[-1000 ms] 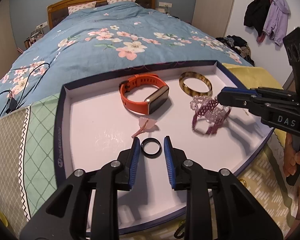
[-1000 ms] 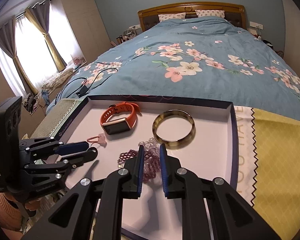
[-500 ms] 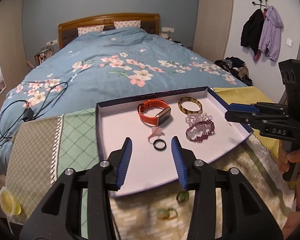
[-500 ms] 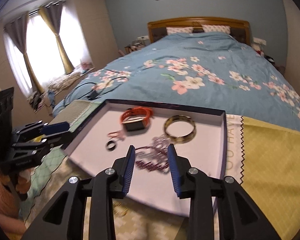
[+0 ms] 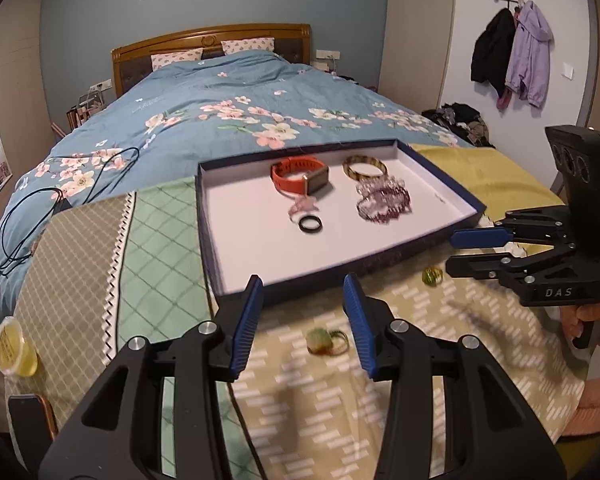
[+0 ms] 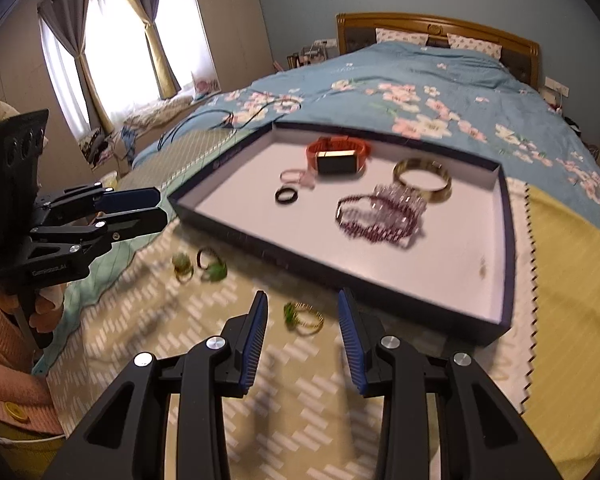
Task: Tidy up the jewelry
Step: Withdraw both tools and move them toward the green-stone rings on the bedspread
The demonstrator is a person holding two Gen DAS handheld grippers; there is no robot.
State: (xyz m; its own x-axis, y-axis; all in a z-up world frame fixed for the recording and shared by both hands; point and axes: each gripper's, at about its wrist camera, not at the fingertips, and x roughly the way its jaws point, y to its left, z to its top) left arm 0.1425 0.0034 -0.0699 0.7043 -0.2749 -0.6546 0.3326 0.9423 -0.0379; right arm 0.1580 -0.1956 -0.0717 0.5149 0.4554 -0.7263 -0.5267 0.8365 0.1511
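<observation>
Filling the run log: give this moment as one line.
left gripper: open, empty | right gripper: open, over green ring | tray: black ring, orange watch

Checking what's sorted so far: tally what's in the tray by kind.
Orange watch: 1
Bangle: 1
Beaded bracelets: 2
Black ring: 1
Pink trinket: 1
Tiny piece, too small to identify: 1
Total in the tray: 7
</observation>
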